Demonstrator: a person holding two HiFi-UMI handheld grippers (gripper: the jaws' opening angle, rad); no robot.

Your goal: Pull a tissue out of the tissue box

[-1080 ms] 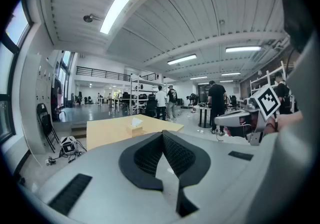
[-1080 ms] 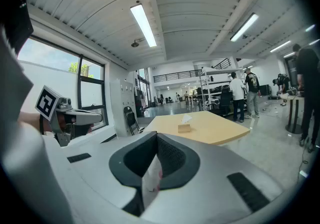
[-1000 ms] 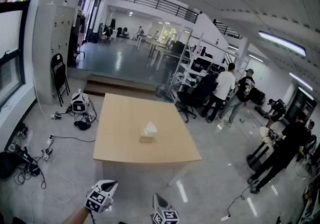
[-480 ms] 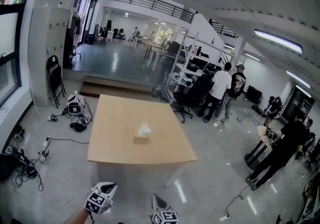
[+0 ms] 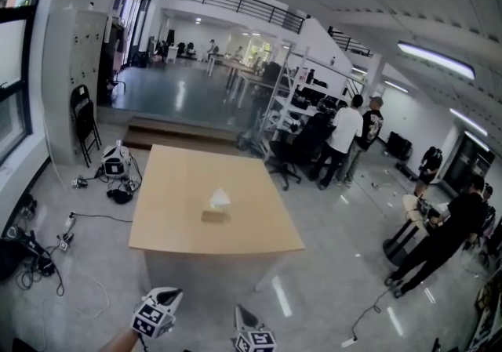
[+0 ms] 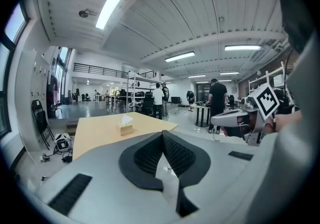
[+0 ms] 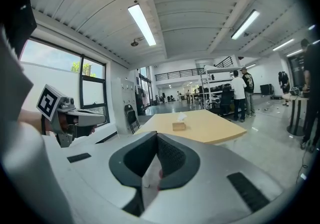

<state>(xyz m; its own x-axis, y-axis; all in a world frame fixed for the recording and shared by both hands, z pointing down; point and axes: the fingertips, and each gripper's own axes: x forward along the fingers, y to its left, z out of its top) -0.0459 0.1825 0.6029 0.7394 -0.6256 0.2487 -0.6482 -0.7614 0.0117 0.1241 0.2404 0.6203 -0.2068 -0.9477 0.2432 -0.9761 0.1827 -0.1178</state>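
Open-plan workshop hall with a glossy grey floor [image 5: 314, 288] is recorded. A group of people [image 5: 345, 135] is seen by shelving, far beyond and to the right of the fingertips. Another person in black [image 5: 447, 237] is noted well off to the right.

A light wooden table [image 5: 196, 178] is noted ahead of both grippers and well apart from them, its near edge turned toward the fingertips. Bare floor is seen between fingertips and that edge. Cables [image 5: 35, 256] and a folding chair [image 5: 85, 119] are confined to the far left.

Tissue box [image 5: 214, 215] is located near the table's middle, well in from every edge and well ahead of the fingers. A white tissue [image 5: 220, 199] is seen standing up out of its top.

Left gripper [image 6: 162, 133]: jaws are seen brought together, nothing between them. Right gripper [image 7: 156, 133]: jaws likewise closed on nothing.

Step judged: approach only, no contact yet made. The next move is judged to call for the distance to the table to be closed. One pair of jaws would then be parted and lowered around the raised tissue. The box would probably need steadying with the other gripper, since a light box may be lifted along with the tissue.
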